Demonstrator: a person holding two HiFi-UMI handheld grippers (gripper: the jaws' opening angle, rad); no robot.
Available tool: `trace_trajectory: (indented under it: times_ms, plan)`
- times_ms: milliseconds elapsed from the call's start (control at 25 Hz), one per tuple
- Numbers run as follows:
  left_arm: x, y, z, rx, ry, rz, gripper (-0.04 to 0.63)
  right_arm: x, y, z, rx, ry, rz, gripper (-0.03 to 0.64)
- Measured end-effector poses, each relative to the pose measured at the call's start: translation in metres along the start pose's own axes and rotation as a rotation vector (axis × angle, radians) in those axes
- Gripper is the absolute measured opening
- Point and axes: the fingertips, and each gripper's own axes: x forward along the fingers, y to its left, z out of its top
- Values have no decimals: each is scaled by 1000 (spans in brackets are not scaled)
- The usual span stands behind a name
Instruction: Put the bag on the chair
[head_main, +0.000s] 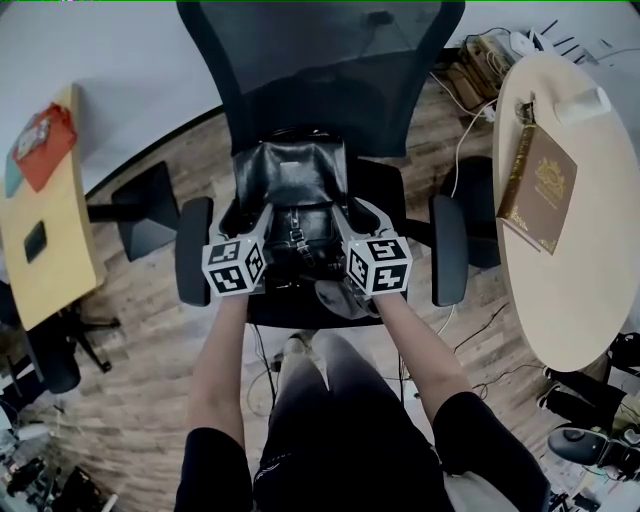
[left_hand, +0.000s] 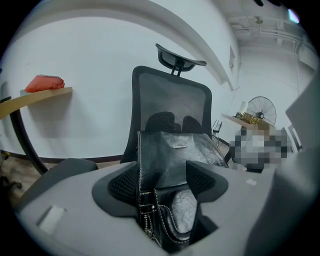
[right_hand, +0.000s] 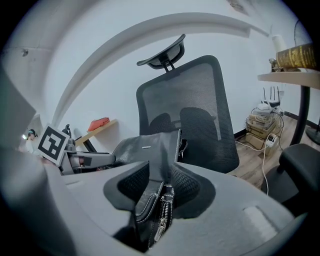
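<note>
a black leather bag (head_main: 295, 200) stands upright in the middle of the seat of a black mesh-backed office chair (head_main: 320, 70), close to the backrest. the left gripper (head_main: 250, 225) and right gripper (head_main: 360, 222) flank it, each with jaws spread wide and a side edge of the bag lying loose between the pads, not pinched. the placing looks done; drawing both grippers clear seems all that remains.

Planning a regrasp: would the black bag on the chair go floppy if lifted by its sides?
Likely semi-stiff: the bag holds its boxy shape upright on the chair. Glossy leather may slip. Standing tall, a push could tip it.
</note>
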Motion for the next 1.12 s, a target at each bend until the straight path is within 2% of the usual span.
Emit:
trace_trajectory:
  times_ms: [120,200,360,520,680,1120]
  plan:
    - [-9,-5,1,-18,-18,-10,293,-8,0,2,-2,-5,-7,138]
    - [-18,-7,2,-30,-29,-14,215,-13,1,2,6,1,-16,126]
    - [-37,-10,3,-33,-31,-8,94,-30,3,7,11,-10,-51,49]
    - [-55,-17,8,-32,-38,-34,9,-46,9,15,22,-38,-75,11]
    - [-76,-26,12,-20,-31,-64,14,-62,20,18,39,-52,-73,3]
    - [-131,-28,9,-13,-9,-79,14,-108,43,12,60,-65,-128,2]
